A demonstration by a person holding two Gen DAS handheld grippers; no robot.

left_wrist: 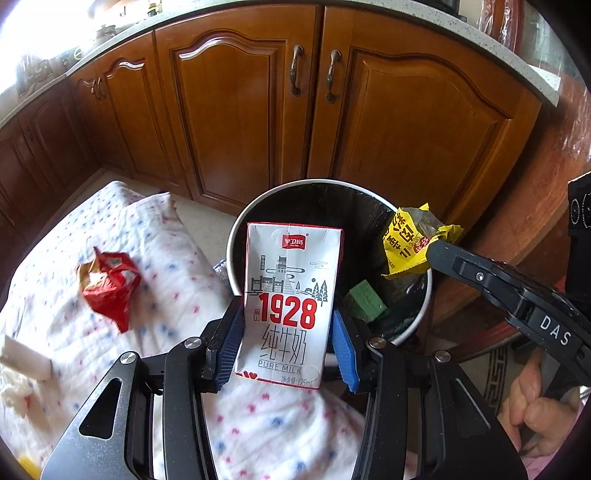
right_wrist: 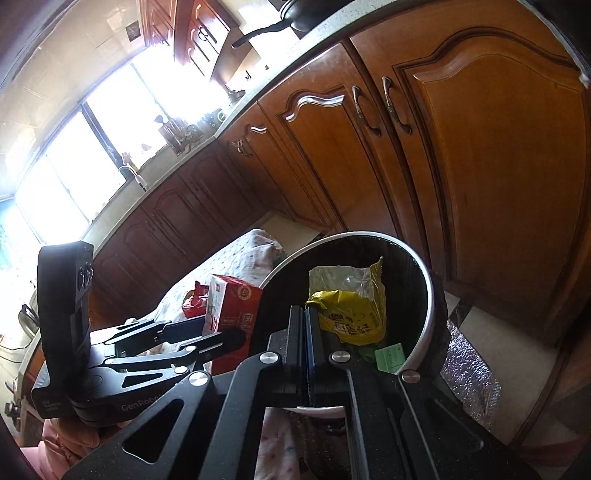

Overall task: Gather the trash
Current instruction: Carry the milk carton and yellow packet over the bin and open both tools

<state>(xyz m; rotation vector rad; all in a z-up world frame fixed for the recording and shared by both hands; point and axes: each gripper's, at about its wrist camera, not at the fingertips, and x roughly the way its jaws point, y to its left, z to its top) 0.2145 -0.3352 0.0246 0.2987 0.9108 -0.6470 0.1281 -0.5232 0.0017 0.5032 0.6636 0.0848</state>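
My left gripper point(left_wrist: 288, 328) is shut on a white and red "1928" milk carton point(left_wrist: 291, 295) and holds it upright at the near rim of a round white trash bin point(left_wrist: 236, 229) lined in black. My right gripper point(right_wrist: 308, 314) is shut on a crumpled yellow wrapper point(right_wrist: 351, 314) and holds it over the bin's opening point(right_wrist: 424, 280); the wrapper point(left_wrist: 410, 240) also shows in the left wrist view above the bin's right rim. A green box point(left_wrist: 365, 301) lies inside the bin. A crumpled red wrapper point(left_wrist: 107, 284) lies on the dotted white cloth point(left_wrist: 155, 236).
Brown wooden cabinet doors point(left_wrist: 236, 110) stand right behind the bin under a grey countertop point(left_wrist: 480, 33). A white tissue-like scrap point(left_wrist: 22, 362) lies at the cloth's left edge. A silver foil sheet point(right_wrist: 469, 373) lies on the floor right of the bin.
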